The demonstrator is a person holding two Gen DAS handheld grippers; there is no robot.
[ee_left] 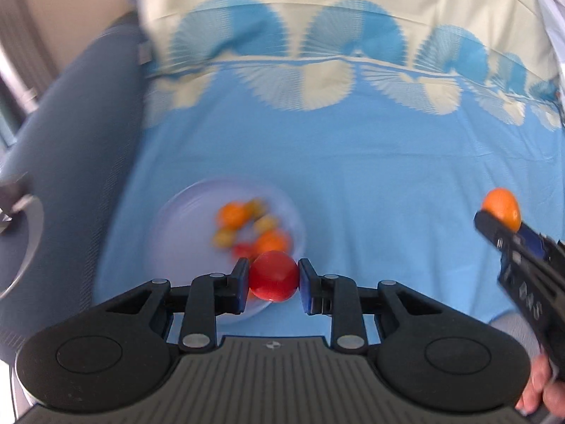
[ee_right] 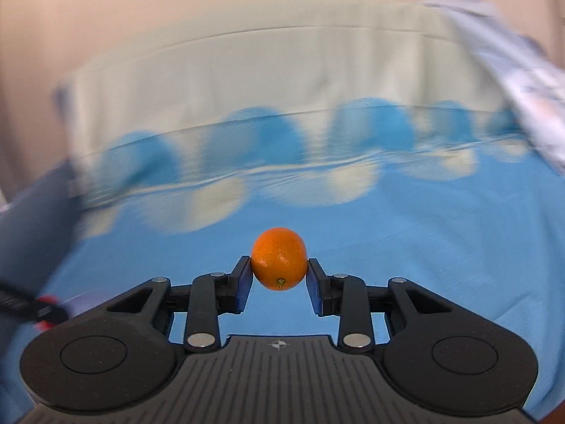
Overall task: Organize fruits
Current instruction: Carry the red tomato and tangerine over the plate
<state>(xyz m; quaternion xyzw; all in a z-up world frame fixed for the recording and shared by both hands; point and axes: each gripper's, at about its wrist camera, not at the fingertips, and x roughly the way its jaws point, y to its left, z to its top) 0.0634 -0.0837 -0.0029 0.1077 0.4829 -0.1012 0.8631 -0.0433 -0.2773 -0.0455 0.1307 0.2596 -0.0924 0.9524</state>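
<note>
Tomato [ee_left: 273,275] between left fingers [ee_left: 242,284], over plate rim [ee_left: 183,198].

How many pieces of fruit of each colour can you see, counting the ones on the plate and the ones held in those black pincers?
The plate is blurred, so its counts are rough.
Red: 2, the red fruit in the left gripper and a red piece on the plate.
Orange: 3, the orange fruit in the right gripper, 2 on the plate.
Yellow: about 3, on the plate.
Total: about 8.
</note>
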